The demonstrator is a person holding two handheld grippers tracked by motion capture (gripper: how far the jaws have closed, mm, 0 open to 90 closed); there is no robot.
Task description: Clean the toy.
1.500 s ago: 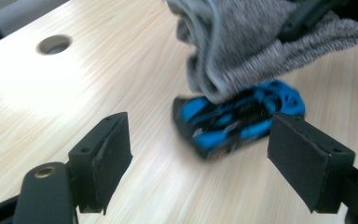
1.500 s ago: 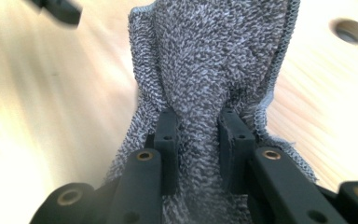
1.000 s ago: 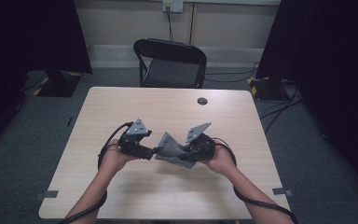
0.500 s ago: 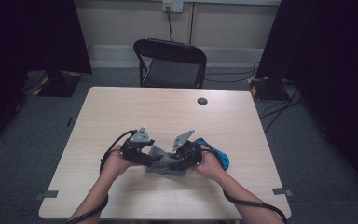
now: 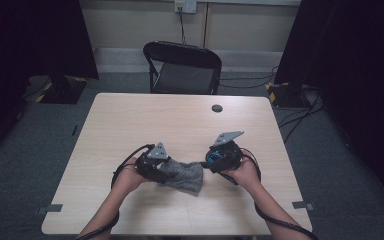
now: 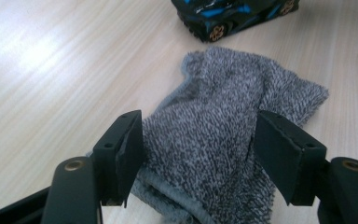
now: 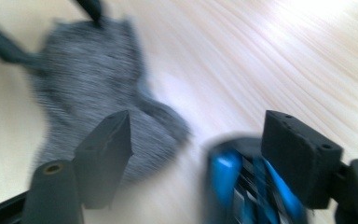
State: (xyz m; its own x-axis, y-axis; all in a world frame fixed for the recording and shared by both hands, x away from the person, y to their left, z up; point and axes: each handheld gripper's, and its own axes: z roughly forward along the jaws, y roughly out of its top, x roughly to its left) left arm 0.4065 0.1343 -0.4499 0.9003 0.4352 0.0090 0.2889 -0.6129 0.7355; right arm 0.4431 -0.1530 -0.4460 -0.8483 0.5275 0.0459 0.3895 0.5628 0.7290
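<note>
A grey fuzzy cloth [image 5: 186,176] lies crumpled on the wooden table [image 5: 130,120] between my two hands. My left gripper [image 5: 166,170] sits at its left end, and in the left gripper view the jaws [image 6: 200,144] straddle the cloth [image 6: 214,116]. They have just been closing, and the pads stand clear of it. My right gripper [image 5: 206,164] is just right of the cloth. Its jaws [image 7: 203,140] have just been opening and stand wide apart. A blurred black-and-blue toy car [image 7: 242,191] lies below them by the right jaw, also seen beyond the cloth [image 6: 235,16].
A small black round disc [image 5: 217,108] sits on the table's far side. A black folding chair [image 5: 182,70] stands behind the table. Cables trail from both grippers toward the near edge, and dark curtains flank the room.
The cloth, earlier held up between both grippers, now lies on the table. My right gripper has let go of it, opened and shifted right over the toy car. My left gripper has sunk lower.
</note>
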